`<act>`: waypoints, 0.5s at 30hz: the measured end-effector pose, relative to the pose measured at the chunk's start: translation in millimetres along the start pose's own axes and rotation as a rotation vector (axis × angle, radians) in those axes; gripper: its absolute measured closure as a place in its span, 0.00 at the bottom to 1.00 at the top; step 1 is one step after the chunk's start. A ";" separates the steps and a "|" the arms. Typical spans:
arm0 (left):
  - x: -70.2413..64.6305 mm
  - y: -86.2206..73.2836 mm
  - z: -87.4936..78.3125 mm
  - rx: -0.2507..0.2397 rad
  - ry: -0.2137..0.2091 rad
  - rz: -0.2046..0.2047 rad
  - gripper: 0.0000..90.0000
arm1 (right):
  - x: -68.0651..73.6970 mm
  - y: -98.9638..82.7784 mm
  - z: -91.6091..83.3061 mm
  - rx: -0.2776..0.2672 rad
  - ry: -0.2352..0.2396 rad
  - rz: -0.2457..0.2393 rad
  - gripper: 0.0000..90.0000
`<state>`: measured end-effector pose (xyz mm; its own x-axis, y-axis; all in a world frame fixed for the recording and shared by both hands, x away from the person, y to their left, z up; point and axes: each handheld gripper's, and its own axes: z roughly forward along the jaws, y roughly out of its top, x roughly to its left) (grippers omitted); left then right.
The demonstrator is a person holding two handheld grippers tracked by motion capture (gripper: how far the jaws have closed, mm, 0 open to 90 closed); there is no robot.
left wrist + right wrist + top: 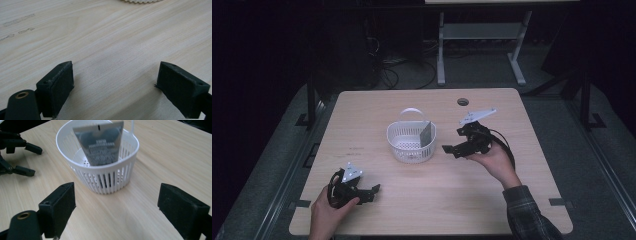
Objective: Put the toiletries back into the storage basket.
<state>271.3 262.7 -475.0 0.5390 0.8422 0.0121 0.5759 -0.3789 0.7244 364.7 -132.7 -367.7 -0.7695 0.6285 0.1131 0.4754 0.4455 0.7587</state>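
Right gripper (pixel 116 208), jaws wide and empty, faces the white basket (pixel 117 173) at frame centre, where the grey tube (pixel 101 143) leans; a careless nudge could tip both. Left gripper (pixel 113 85) rests open.

Left gripper (pixel 373 190) low, jaws wide apart — right gripper (pixel 448 149) raised, jaws likewise spread, empty.

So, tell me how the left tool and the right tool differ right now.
The left tool sits low at the near left of the table, far from the white basket; the right tool is held up just right of the basket, aimed at it. The left tool faces bare wood; the right tool faces the grey tube standing in the basket. Both are open and hold nothing.
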 end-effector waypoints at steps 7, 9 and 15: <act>-0.3 -0.1 0.3 -0.004 0.000 -0.005 0.14 | -2.6 -31.4 -13.7 -0.009 -0.015 0.027 0.16; 0.0 -0.1 0.2 -0.004 0.000 -0.001 0.14 | -2.7 -39.5 -16.9 -0.006 -0.021 0.040 0.16; 0.0 -0.1 0.1 -0.002 0.000 0.000 0.14 | -4.8 -62.0 -23.4 0.015 -0.043 0.056 0.16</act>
<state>271.3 262.7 -475.2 0.5392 0.8421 0.0125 0.5745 -0.3786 0.7257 329.0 -178.3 -400.3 -0.7228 0.6792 0.1274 0.5240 0.4185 0.7419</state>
